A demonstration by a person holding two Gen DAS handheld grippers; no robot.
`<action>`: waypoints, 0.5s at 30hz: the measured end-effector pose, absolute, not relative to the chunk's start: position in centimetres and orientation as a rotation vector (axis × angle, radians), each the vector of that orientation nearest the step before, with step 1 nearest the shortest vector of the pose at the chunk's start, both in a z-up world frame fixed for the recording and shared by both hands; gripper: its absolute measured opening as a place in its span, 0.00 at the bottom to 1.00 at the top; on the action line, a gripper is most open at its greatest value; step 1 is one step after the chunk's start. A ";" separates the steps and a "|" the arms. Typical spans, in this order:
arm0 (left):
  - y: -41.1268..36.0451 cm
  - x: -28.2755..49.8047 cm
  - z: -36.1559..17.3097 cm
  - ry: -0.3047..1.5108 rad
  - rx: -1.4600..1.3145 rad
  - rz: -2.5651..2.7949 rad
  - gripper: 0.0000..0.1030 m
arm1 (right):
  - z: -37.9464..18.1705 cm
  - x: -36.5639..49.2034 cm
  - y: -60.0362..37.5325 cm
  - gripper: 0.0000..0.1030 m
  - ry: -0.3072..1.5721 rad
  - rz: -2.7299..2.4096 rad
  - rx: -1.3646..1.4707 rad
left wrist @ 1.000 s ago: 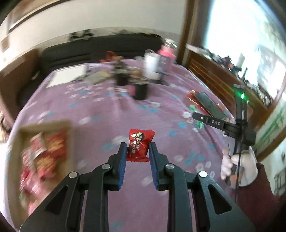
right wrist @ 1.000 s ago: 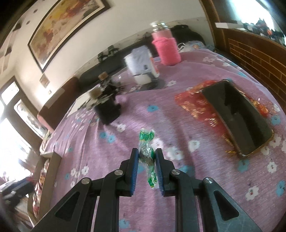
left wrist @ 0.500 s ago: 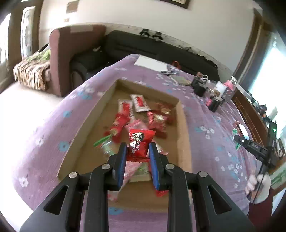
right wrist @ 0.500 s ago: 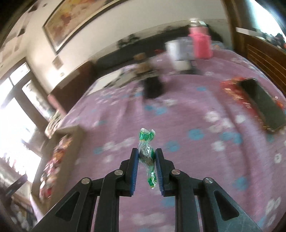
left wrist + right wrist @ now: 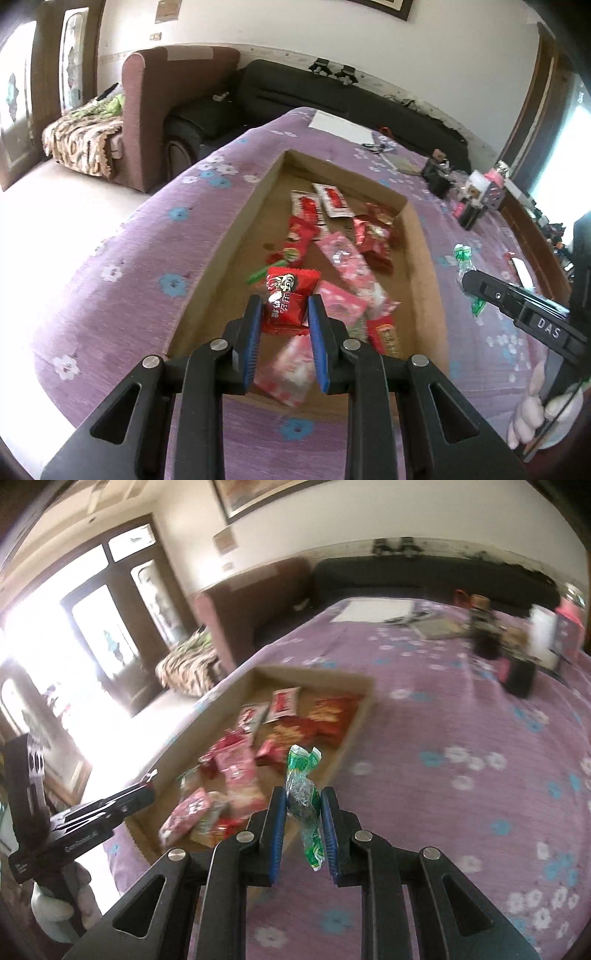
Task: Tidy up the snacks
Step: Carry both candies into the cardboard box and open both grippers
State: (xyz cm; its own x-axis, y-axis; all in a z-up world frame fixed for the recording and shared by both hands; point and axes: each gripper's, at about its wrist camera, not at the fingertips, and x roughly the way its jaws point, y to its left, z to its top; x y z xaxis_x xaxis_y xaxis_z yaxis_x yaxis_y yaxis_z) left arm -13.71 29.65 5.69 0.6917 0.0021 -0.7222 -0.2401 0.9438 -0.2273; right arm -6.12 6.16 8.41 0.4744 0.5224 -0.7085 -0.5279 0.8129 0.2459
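Note:
My left gripper point(image 5: 283, 311) is shut on a red candy packet point(image 5: 288, 301) and holds it above the near end of a shallow cardboard box point(image 5: 236, 236) that holds several red and pink snack packets. My right gripper point(image 5: 303, 804) is shut on a green twist-wrapped candy point(image 5: 303, 797) and holds it above the purple cloth just right of the box point(image 5: 354, 720). In the left wrist view the right gripper point(image 5: 466, 280) and its green candy point(image 5: 463, 260) show at the right of the box. In the right wrist view the left gripper point(image 5: 147, 788) shows at the left over the box.
The table carries a purple flowered cloth point(image 5: 122, 280). At its far end stand black holders point(image 5: 487, 635), a white cup point(image 5: 543, 631) and a pink-sleeved jar point(image 5: 570, 609), plus white paper point(image 5: 340, 125). A brown armchair point(image 5: 155, 107) and black sofa point(image 5: 332, 99) lie beyond.
Both grippers swung left toward the cardboard box, each keeping its candy. The left one now hovers over the box's near end; the right one has come up beside the box.

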 end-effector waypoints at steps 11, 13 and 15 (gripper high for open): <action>30.4 -11.0 3.5 0.860 -0.278 0.156 0.22 | 5.9 -4.5 11.5 0.18 0.906 0.603 -0.113; 30.4 -10.8 3.1 0.869 -0.279 0.160 0.22 | 5.5 -4.1 11.9 0.18 0.914 0.594 -0.120; 30.2 -10.7 2.9 0.871 -0.274 0.160 0.22 | 5.1 -3.7 12.2 0.18 0.918 0.585 -0.130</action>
